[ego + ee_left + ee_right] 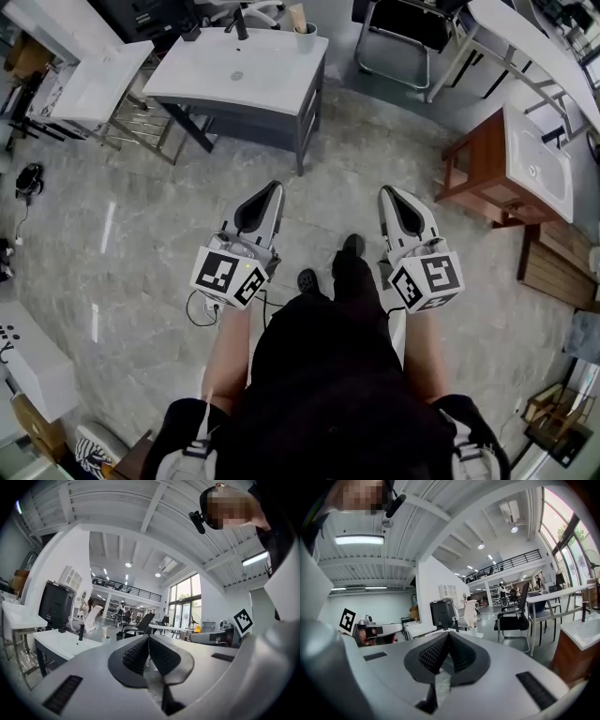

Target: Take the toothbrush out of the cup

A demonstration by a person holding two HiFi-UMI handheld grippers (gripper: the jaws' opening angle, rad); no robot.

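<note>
Cup point(306, 37) stands on far bench point(234, 70), well beyond left gripper point(272, 190) and right gripper point(388, 194); gripper views show both jaws closed, empty.

A grey marbled floor point(122, 244) fills the head view. At its top centre stands a white basin tabletop point(244, 66) on a dark frame; a wooden basin stand point(478, 155) sits at right. Tall windows point(185, 603) and a strip light point(358, 540) brighten the white hall.
</note>
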